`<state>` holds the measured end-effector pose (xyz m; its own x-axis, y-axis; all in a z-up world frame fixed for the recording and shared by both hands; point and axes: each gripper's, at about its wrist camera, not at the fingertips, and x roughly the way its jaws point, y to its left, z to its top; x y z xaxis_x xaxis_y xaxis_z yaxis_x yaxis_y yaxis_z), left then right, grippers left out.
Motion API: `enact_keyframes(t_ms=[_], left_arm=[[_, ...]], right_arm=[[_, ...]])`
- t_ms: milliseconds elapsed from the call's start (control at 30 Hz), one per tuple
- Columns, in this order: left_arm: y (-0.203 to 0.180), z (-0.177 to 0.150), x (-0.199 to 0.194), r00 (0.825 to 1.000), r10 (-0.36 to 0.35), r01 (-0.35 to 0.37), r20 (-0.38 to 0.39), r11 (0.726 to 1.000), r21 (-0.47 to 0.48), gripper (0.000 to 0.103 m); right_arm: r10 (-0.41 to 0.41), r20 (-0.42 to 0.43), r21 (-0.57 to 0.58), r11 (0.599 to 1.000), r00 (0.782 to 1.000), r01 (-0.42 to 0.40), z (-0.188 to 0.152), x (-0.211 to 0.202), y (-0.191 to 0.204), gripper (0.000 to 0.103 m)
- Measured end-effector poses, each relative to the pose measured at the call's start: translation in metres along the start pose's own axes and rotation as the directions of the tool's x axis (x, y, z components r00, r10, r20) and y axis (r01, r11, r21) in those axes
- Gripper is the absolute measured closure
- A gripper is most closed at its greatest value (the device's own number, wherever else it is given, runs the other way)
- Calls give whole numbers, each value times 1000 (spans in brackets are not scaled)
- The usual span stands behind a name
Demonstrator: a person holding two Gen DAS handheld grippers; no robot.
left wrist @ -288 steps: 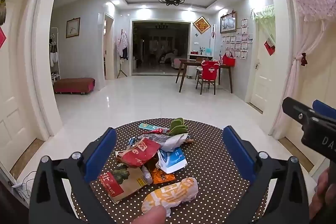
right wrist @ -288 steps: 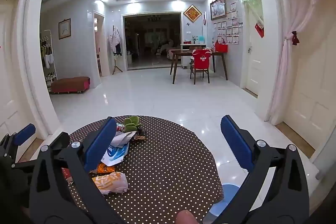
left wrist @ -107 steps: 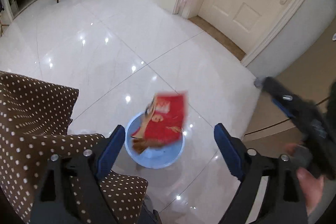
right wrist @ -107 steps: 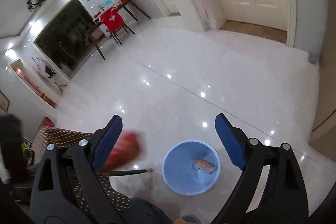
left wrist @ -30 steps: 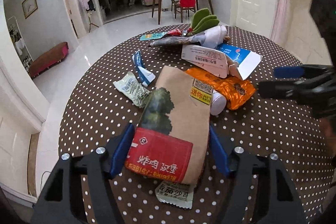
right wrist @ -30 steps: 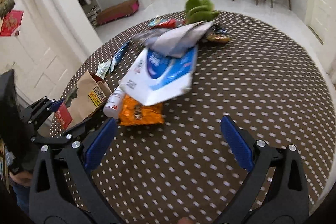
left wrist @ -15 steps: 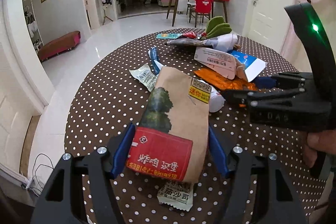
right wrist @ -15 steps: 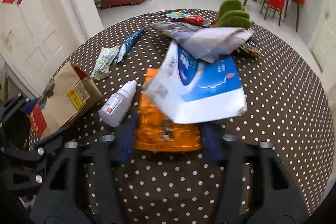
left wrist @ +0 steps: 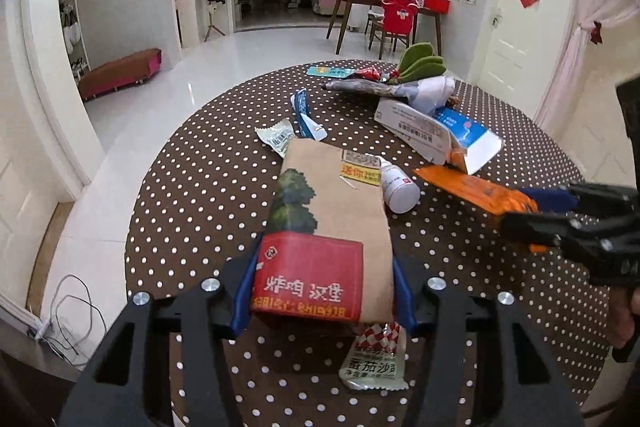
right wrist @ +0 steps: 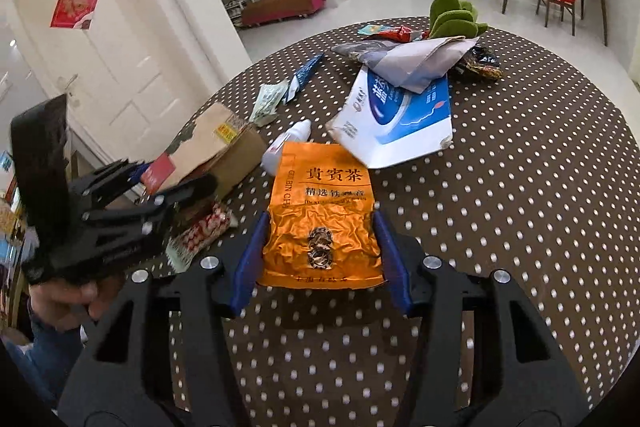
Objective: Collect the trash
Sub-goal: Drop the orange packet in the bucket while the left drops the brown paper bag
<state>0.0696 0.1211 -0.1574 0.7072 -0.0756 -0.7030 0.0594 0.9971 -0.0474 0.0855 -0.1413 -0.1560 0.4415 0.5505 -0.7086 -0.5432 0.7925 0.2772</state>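
Observation:
A brown paper bag (left wrist: pixel 332 203) with a red label lies lengthwise on the polka-dot table (left wrist: pixel 200 187). My left gripper (left wrist: pixel 324 267) is closing on its near end, and both blue pads press its sides. The same bag (right wrist: pixel 216 143) and the left gripper (right wrist: pixel 132 187) also show at the left of the right wrist view. My right gripper (right wrist: pixel 321 223) is shut on the near end of an orange tea packet (right wrist: pixel 320 195). In the left wrist view that packet (left wrist: pixel 472 187) sticks out of the right gripper (left wrist: pixel 560 203) at the right edge.
A small white bottle (left wrist: pixel 396 185) lies beside the bag. A sauce sachet (left wrist: pixel 374 359) peeks out under its near end. Behind are a blue-white box (left wrist: pixel 440 131), crumpled grey paper (left wrist: pixel 400 89), small wrappers (left wrist: pixel 280 137) and a green plush thing (left wrist: pixel 420 61).
My right gripper came in from open and closed on the orange packet, which now lies clear of the blue-white box. The left jaws have narrowed onto the paper bag.

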Motion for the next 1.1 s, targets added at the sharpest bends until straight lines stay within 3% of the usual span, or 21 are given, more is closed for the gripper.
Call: enact_keyframes(t_ms=[233, 467, 600, 700, 867, 1100], left_arm=[[-1, -2, -6, 1000, 3, -3, 10, 999, -32, 50], [-5, 15, -32, 995, 4, 1, 96, 999, -52, 51], [-30, 36, -49, 985, -47, 50, 165, 999, -14, 51], [-55, 51, -54, 974, -113, 111, 198, 994, 19, 51], [-124, 80, -45, 945, -250, 234, 212, 967, 99, 50], [-233, 101, -7, 901, -421, 397, 108, 898, 190, 50]], right_arm=[[35, 32, 0, 999, 999, -35, -25, -31, 3, 50], [58, 147, 56, 996, 987, -67, -26, -70, -15, 50], [19, 231, 93, 995, 973, -41, -22, -102, -33, 50], [-43, 295, 155, 988, 954, -4, -25, -129, -56, 50], [-188, 379, 301, 951, 906, 72, -44, -178, -111, 50], [-440, 340, 493, 836, 831, 241, -84, -226, -203, 50]])
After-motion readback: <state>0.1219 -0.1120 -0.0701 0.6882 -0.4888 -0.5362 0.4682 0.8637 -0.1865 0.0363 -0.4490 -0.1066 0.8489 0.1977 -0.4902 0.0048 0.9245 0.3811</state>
